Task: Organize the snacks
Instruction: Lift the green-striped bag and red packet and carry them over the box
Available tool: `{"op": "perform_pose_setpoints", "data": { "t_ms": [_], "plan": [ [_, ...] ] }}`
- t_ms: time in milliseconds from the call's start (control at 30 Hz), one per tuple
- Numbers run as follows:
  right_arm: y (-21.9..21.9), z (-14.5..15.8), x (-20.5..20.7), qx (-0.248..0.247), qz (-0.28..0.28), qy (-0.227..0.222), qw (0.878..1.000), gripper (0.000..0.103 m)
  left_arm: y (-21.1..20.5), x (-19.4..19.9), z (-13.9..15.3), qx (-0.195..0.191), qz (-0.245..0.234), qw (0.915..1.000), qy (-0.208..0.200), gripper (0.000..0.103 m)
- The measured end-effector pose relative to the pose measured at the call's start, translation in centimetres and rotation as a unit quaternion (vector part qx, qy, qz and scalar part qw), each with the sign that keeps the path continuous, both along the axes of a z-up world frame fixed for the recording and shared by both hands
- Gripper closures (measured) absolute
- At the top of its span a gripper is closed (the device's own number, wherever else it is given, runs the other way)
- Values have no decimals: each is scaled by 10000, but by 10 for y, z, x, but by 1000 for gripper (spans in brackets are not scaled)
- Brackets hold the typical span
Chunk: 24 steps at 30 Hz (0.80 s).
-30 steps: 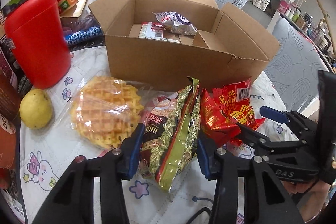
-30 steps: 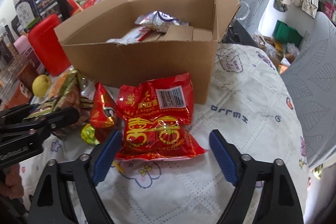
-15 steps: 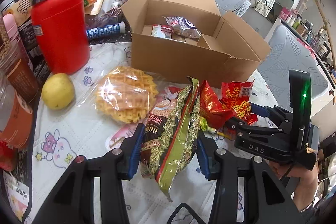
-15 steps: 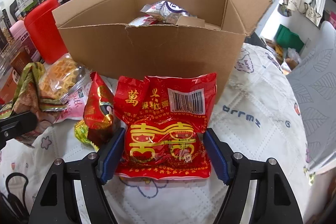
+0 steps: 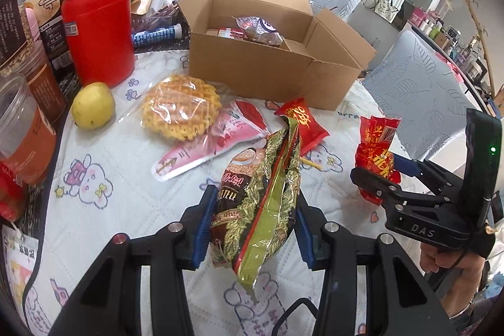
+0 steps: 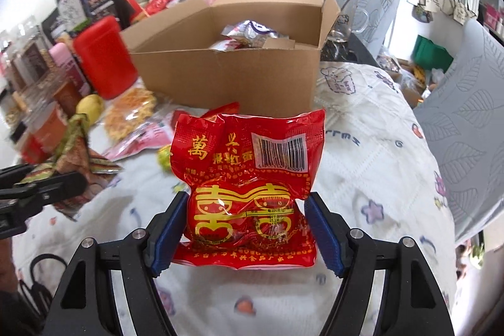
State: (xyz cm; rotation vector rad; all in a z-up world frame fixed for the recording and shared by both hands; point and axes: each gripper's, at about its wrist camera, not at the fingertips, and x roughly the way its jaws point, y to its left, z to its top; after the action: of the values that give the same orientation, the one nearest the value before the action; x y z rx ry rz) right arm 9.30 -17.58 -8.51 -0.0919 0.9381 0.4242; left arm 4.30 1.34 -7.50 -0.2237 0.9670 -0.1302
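Note:
My left gripper (image 5: 252,222) is shut on a green-gold and brown snack bag (image 5: 261,194) and holds it above the table. My right gripper (image 6: 245,229) is shut on a red packet with gold characters (image 6: 249,181), lifted off the cloth; the packet also shows in the left wrist view (image 5: 376,147). An open cardboard box (image 5: 267,62) with a few packets inside stands behind; it also shows in the right wrist view (image 6: 233,71). A bagged waffle (image 5: 179,109), a pink-white pouch (image 5: 214,144) and a small red packet (image 5: 304,122) lie in front of the box.
A red canister (image 5: 97,30), a yellow fruit (image 5: 93,104), jars and bags crowd the left side. A grey leaf-patterned chair (image 5: 422,103) stands at the right past the table edge. A glass mug (image 6: 346,21) stands behind the box.
Both grippers have risen and pulled back from the box with their bags. The right gripper closed on the red packet and lifted it off the table.

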Motion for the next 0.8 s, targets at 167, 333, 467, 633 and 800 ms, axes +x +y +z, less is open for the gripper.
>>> {"op": "perform_pose_setpoints", "data": {
  "t_ms": [167,333,467,633,800],
  "plan": [
    [-1,7,-27,85,259,18,9996,28,-8,-13,-4,-7,-87,9999,102,58],
    [3,-2,-47,16,457,183,9988,28,-15,-20,-14,178,-114,9996,205,58],
    [4,-14,-56,-222,458,291,9983,28,-14,-22,-26,189,-123,9993,301,58],
    [4,-20,-59,-299,448,290,9981,27,-12,-22,-33,187,-101,9994,278,58],
    [7,-28,-60,-451,431,266,9977,26,-16,-20,-41,170,-164,9990,375,57]
  ]
}}
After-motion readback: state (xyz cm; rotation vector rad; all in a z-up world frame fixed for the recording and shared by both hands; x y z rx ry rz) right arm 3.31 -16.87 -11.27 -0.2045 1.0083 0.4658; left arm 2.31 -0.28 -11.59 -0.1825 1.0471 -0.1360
